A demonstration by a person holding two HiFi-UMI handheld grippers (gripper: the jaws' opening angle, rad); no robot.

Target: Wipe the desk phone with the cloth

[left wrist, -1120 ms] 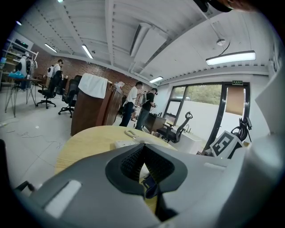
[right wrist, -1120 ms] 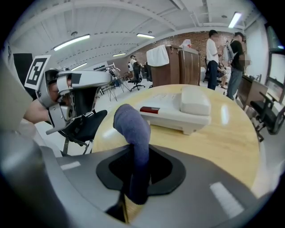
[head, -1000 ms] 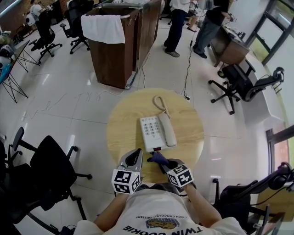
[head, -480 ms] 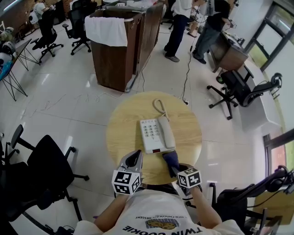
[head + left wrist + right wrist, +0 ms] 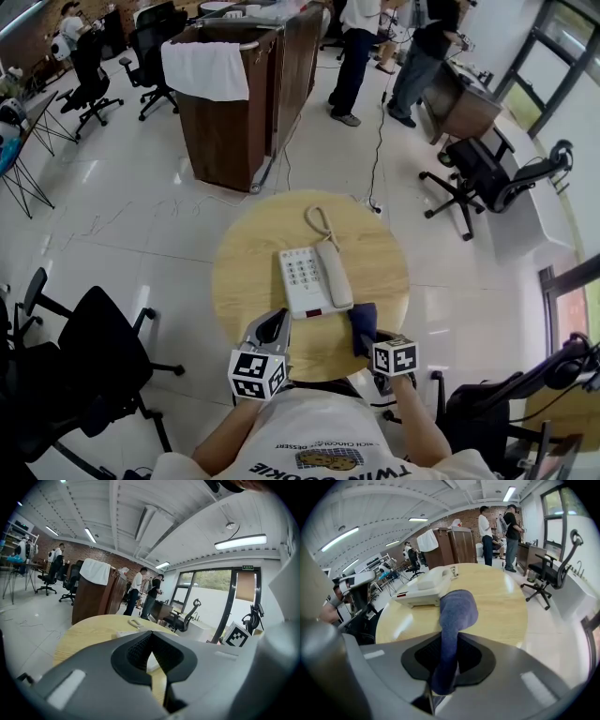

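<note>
A white desk phone (image 5: 307, 277) with its handset on the cradle lies in the middle of the round wooden table (image 5: 244, 272); the right gripper view shows the phone (image 5: 425, 588) to the left ahead. My right gripper (image 5: 367, 341) is shut on a blue cloth (image 5: 363, 325), which hangs just right of the phone's near corner. In its own view the cloth (image 5: 454, 620) sticks up from the closed jaws. My left gripper (image 5: 272, 328) sits shut and empty at the near table edge, below the phone.
A black office chair (image 5: 89, 347) stands at the table's left, another (image 5: 478, 398) at the near right. A wooden lectern with a white towel (image 5: 202, 66) stands beyond the table. Two people (image 5: 384, 47) stand in the far background. A cable (image 5: 378, 122) runs across the floor.
My right gripper has carried the blue cloth from the phone's near edge rightwards, to the phone's right near corner. The left gripper has stayed put.
</note>
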